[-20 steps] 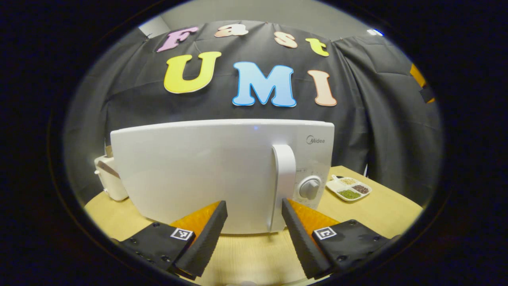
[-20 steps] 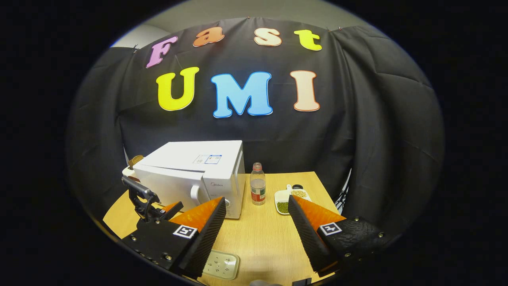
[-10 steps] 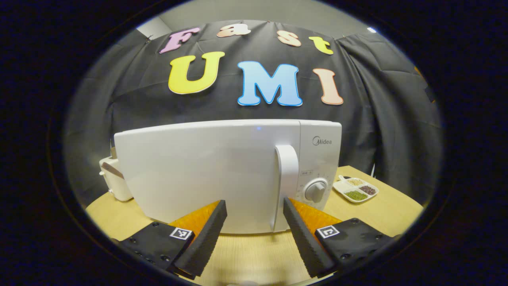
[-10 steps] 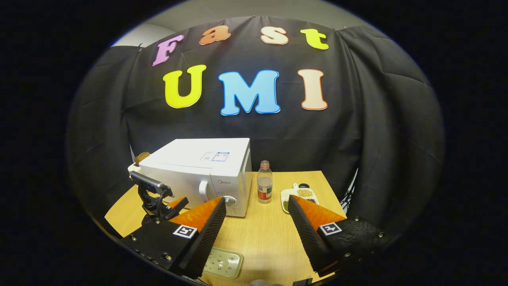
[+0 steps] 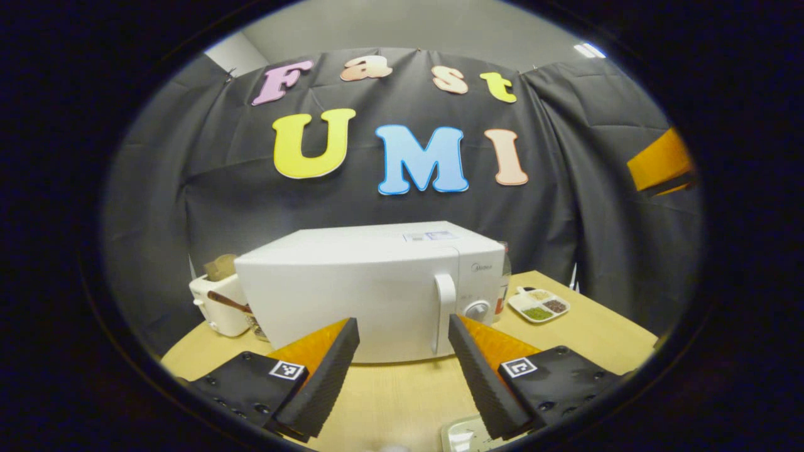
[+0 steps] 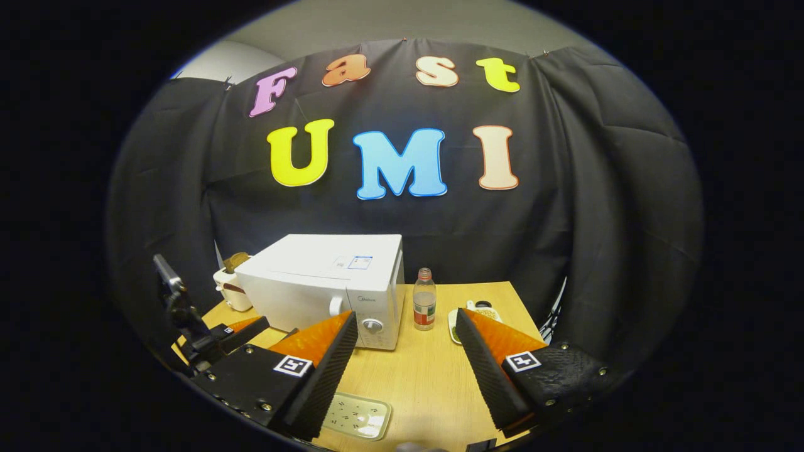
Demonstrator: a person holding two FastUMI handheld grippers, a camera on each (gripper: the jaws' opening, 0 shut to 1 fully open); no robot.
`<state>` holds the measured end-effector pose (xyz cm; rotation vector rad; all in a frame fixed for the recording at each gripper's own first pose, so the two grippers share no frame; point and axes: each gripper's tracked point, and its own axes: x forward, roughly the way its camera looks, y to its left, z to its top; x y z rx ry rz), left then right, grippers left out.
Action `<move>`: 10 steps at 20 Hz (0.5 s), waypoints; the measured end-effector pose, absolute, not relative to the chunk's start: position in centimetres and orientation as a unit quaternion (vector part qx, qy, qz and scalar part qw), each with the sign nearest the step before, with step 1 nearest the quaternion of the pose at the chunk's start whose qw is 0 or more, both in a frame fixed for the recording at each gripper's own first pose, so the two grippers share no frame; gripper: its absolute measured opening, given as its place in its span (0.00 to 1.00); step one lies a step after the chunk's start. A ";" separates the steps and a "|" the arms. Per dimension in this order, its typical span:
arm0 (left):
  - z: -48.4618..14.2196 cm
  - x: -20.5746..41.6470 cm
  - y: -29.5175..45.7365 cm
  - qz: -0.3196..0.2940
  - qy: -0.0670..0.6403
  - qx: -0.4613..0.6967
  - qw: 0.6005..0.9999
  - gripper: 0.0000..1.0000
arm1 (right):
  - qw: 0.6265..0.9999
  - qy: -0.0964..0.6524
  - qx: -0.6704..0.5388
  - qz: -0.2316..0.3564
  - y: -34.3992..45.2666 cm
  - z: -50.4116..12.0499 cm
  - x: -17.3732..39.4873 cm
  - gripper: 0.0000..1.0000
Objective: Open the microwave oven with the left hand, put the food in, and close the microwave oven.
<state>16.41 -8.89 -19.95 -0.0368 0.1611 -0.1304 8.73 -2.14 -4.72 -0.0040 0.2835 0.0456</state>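
At the left of the left gripper view a pale toaster stands on the wooden table, just beside the white microwave oven that sits at the middle of the frame with its door flush and closed. The door's upright handle lies right of centre, above the gap of the left gripper, whose fingers are spread apart and hold nothing. A dial sits just right of the handle, and farther right a divided dish of grains rests on the table. In the right gripper view the microwave oven is left of centre, a small bottle just beside it; the right gripper at the bottom is likewise released and empty, with a flat tray lying below it. No held food is visible. Judging by the shut door, this looks like the opening step: the left gripper would need to advance to the handle, close both fingers around it and swing the door outward.
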 end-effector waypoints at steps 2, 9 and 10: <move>-16.7 14.1 -7.5 -0.063 0.073 -0.034 0.995 0.98 | 0.992 0.125 -0.002 0.028 -1.6 -3.4 7.8 0.96; -6.8 6.7 -0.8 -0.029 0.035 -0.061 0.997 0.97 | 0.997 0.070 0.008 0.020 -1.0 0.8 4.3 0.94; -5.5 5.7 0.3 -0.018 0.028 -0.057 0.998 0.97 | 0.998 0.062 0.006 0.016 -1.1 1.4 3.8 0.99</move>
